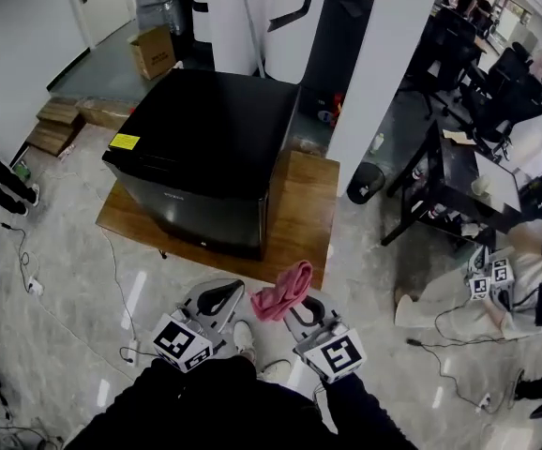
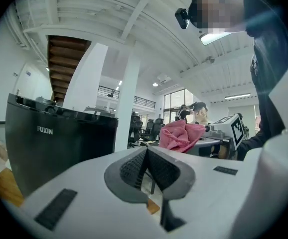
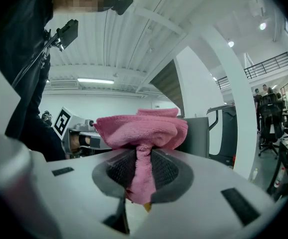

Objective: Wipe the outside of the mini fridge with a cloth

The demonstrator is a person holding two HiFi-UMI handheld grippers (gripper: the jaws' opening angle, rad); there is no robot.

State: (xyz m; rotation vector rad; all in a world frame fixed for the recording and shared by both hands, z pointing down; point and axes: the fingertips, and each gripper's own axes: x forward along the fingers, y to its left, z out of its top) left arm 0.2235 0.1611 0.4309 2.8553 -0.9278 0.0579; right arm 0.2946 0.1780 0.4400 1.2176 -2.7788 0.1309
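Note:
A black mini fridge (image 1: 205,153) stands on a low wooden platform (image 1: 299,223) ahead of me; its front with a white logo fills the left of the left gripper view (image 2: 54,143). My right gripper (image 1: 301,306) is shut on a bunched pink cloth (image 1: 283,291), which sticks up from between its pads (image 3: 140,133). The cloth (image 2: 182,135) also shows to the right in the left gripper view. My left gripper (image 1: 217,298) is shut with nothing in it, pads pressed together (image 2: 147,169). Both grippers hang low in front of the fridge, short of the platform.
A white pillar (image 1: 383,73) rises right of the fridge. A cardboard box (image 1: 154,52) sits at the back, wooden pallets (image 1: 55,125) at the left. A black desk (image 1: 468,172) and office chairs (image 1: 496,92) stand at the right. Cables (image 1: 27,279) trail over the floor.

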